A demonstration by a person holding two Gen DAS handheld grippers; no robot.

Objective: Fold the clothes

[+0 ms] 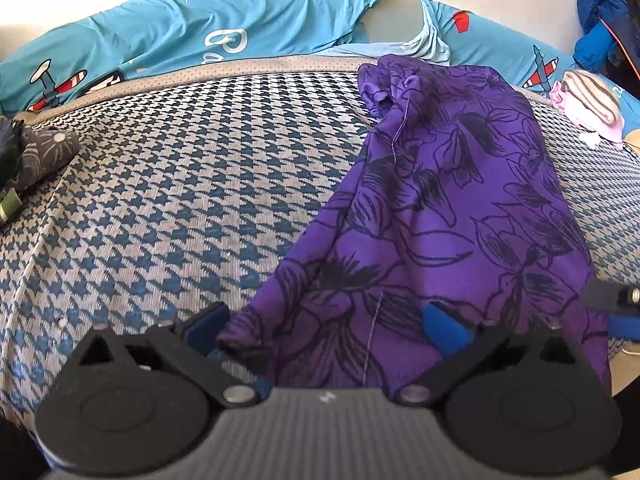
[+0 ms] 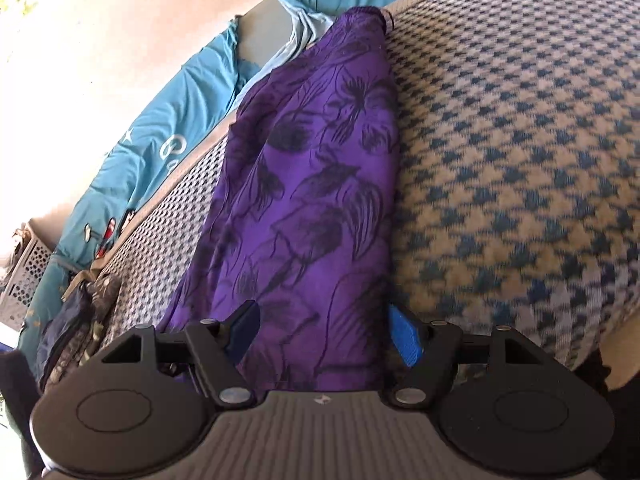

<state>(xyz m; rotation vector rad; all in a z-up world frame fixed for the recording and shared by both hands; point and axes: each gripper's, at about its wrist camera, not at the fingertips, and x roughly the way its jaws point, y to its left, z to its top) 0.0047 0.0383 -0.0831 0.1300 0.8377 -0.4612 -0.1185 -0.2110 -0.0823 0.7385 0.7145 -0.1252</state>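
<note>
Both grippers stand with jaws spread wide over a purple flower-printed garment (image 1: 460, 216) laid lengthwise on a houndstooth-covered bed (image 1: 192, 184). Seen from the left wrist camera, a dark patterned cloth bundle (image 1: 38, 152) lies at the far left edge of the cover, and a blue quilt printed with aeroplanes (image 1: 208, 28) is heaped along the wall behind. Next comes the left gripper (image 1: 332, 328), its blue pads apart with the garment's near hem lying between them, no pad pressing the cloth. The purple fabric runs away from it to a bunched, gathered end near the quilt, a loose thread trailing down its front. Farther right sit a pink and striped pile (image 1: 588, 100) at the bed's edge and a blue jacket (image 1: 600, 20) against the wall. From the right wrist camera, a pale perforated basket (image 2: 26, 276) shows at the far left, then the quilt, then the garment. The right gripper (image 2: 324, 332) likewise straddles the near end of the garment with pads parted, the right pad at the cloth's right edge, bare houndstooth cover stretching off to its right.
</note>
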